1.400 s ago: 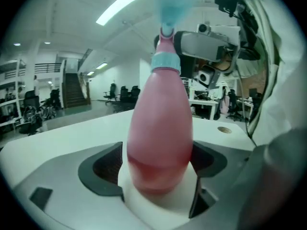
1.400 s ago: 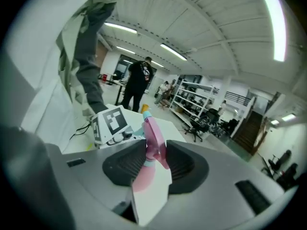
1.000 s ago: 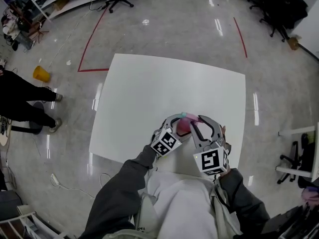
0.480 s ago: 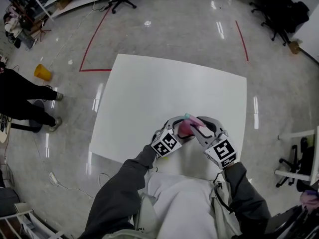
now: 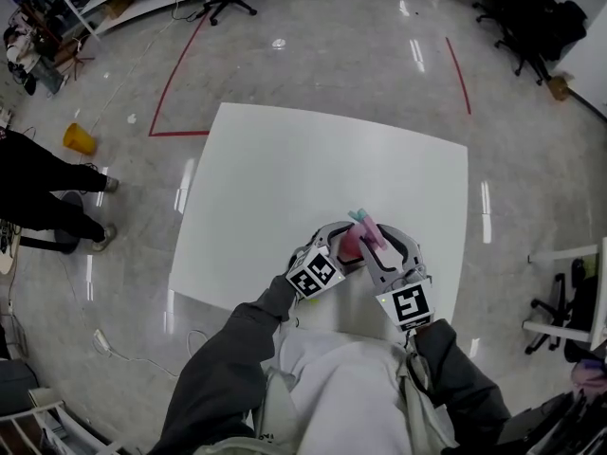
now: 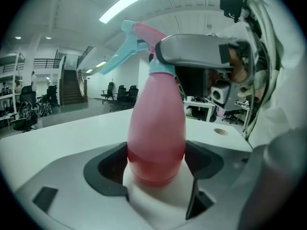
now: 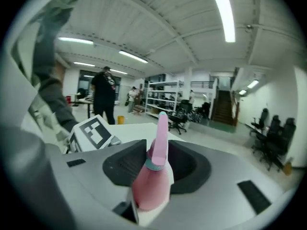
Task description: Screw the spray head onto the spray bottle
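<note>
- Left claw [image 6: 157, 169], reaching in from 8 o'clock, is spread wide and clamped on the pink spray bottle [image 6: 156, 133].
- Right claw [image 7: 152, 169], from 5 o'clock, is narrowed onto the spray head [image 7: 161, 128].
- The bottle is held over the white desk [image 5: 285, 178], toward its 5 o'clock edge.

The bottle [image 6: 156, 138] was pink, its spray head [image 6: 144, 35] teal and pink; the desk [image 5: 285, 178] was white, floor lines [image 5: 176, 76] red.

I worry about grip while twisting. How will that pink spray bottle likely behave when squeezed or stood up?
The pink bottle looks smooth and rounded, so it may turn in the left gripper. Tall, with the spray head on top, it probably tips easily. It seems to be plastic, so it is likely light.
</note>
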